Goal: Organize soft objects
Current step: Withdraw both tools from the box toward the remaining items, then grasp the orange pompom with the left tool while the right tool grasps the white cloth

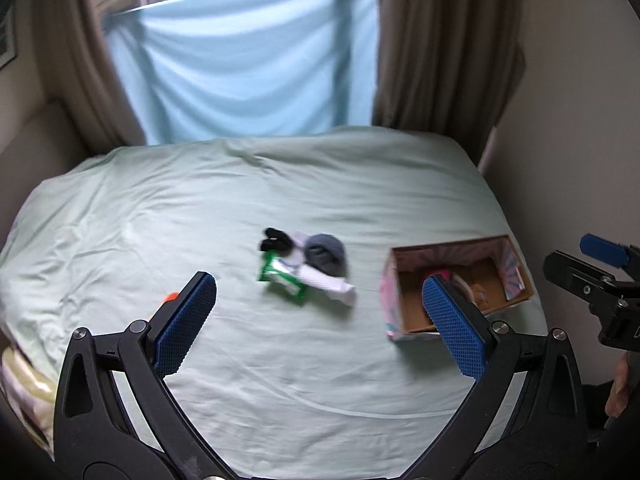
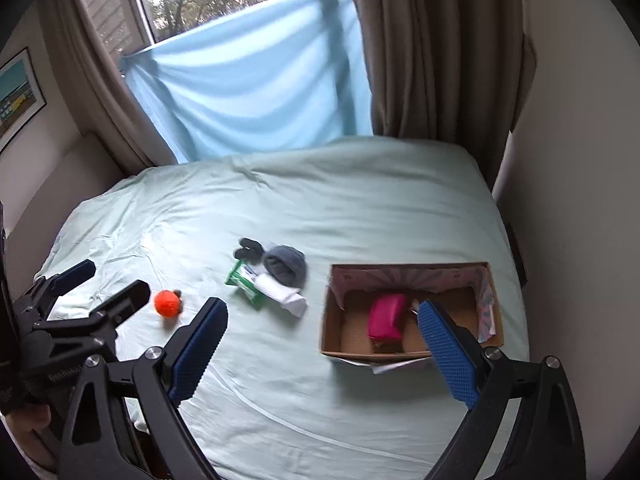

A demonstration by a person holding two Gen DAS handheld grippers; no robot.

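Note:
A small pile lies mid-bed: a grey beanie, black gloves, a green tissue pack and a white rolled sock; the pile also shows in the left wrist view. An orange ball lies to the left. A cardboard box at the right holds a pink pouch. My left gripper is open and empty above the bed. My right gripper is open and empty, near the box.
The bed has a pale green sheet. A blue cloth and brown curtains hang behind it. A wall is close on the right. A striped pillow sits at the left edge.

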